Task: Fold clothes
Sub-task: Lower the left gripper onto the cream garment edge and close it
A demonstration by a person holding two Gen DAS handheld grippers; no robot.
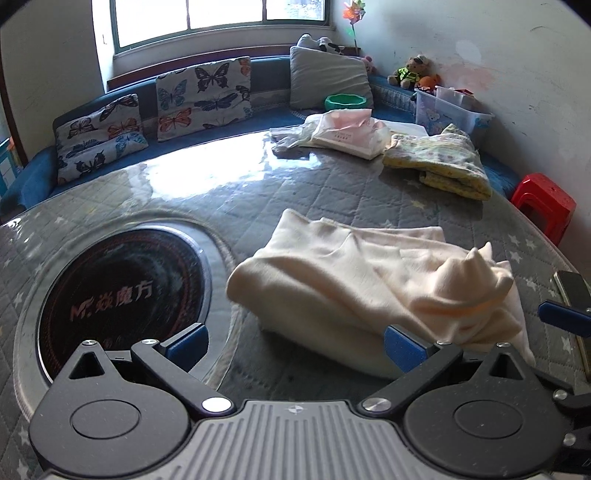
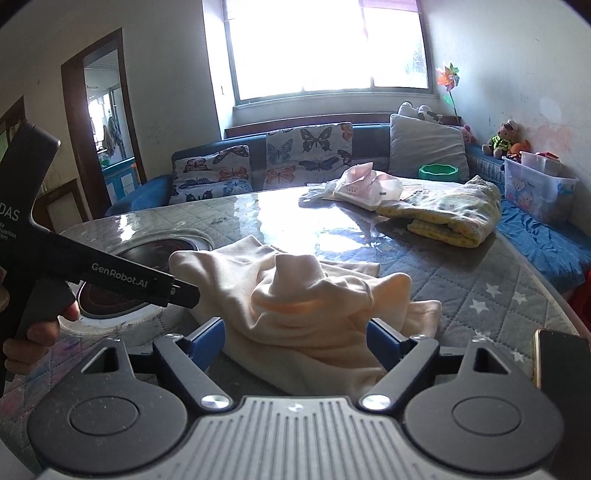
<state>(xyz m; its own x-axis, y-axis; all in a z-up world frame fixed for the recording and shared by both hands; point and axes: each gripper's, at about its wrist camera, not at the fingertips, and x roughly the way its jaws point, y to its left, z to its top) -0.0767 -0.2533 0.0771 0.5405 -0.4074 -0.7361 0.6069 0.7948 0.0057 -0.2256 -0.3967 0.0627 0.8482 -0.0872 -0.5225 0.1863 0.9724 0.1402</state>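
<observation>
- Left of scene: a dark round cooktop [image 1: 122,291] set into the table [image 1: 332,192], whose quilted grey cover lies under a glossy clear sheet.
- Left gripper [image 1: 295,341], in its own wrist view: blue-padded jaws stand wide apart, one pad over the cooktop rim, the other just at the near edge of the cloth; nothing is gripped. In the right wrist view its black body crosses the left side, carried by a hand [image 2: 37,332].
- Centre: the cream garment [image 1: 369,280], partly folded and rumpled, lies on the near part of the table, just right of the cooktop; a peaked bunch of fabric rises at its right end.
- Right gripper [image 2: 295,338]: jaws wide apart, the bunched near edge of the cream garment [image 2: 306,306] lies between the two blue pads; whether the pads press on the cloth cannot be told.
- Right, near edge: a phone [image 2: 561,365] lies flat on the table.
- Far right of the table: a folded yellow patterned garment [image 1: 439,162], with a pink-and-white plastic packet [image 1: 347,133] beside it on the left.
- Background: butterfly-print cushions [image 1: 203,96] on a blue bench under the window [image 1: 221,18].
</observation>
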